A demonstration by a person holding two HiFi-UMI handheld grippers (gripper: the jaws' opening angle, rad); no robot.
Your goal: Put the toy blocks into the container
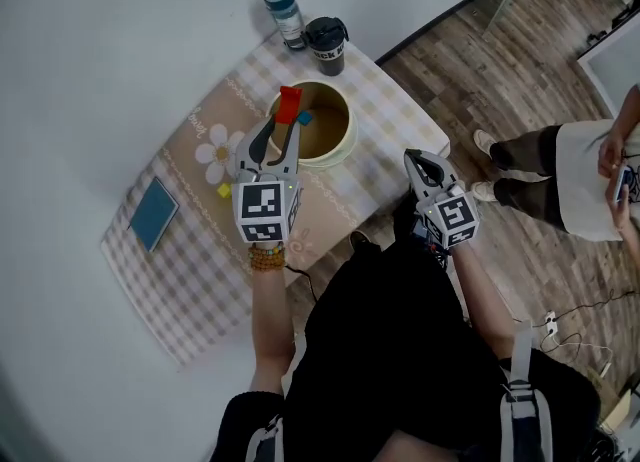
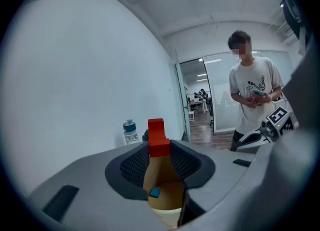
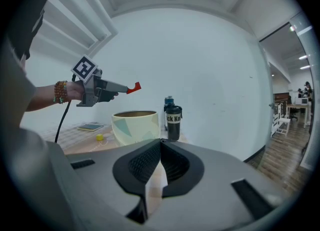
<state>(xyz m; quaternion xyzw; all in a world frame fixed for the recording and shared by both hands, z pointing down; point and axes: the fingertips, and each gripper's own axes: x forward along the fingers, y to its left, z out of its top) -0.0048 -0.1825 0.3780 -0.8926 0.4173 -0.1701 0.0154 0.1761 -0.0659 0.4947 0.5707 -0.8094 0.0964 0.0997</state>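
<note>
While left tool (image 1: 288, 128) pinches red block (image 2: 158, 137) at its tips, container (image 1: 342, 140) sits just below and ahead of them. Ease fwd till block's over the mouth, then spread jaws. Right tool (image 1: 415, 162) is pressed together w/ nothing in it, off to the side.

Right gripper (image 3: 161, 143): jaws closed tip to tip, nothing between them.
Straight ahead, slightly left: container (image 3: 136, 127) on the counter (image 3: 75, 144).
Ahead, just right of the container: black cup (image 3: 173, 123), with a bottle (image 3: 169, 100) close behind it.
Far left on the counter: yellow block (image 3: 100, 137), blue book (image 3: 91, 127).
Upper left, above the container: left gripper (image 3: 125, 89) clamped on a red block (image 3: 133, 87), carried by a hand (image 3: 75, 91) wearing a bead bracelet (image 3: 59, 91).
</note>
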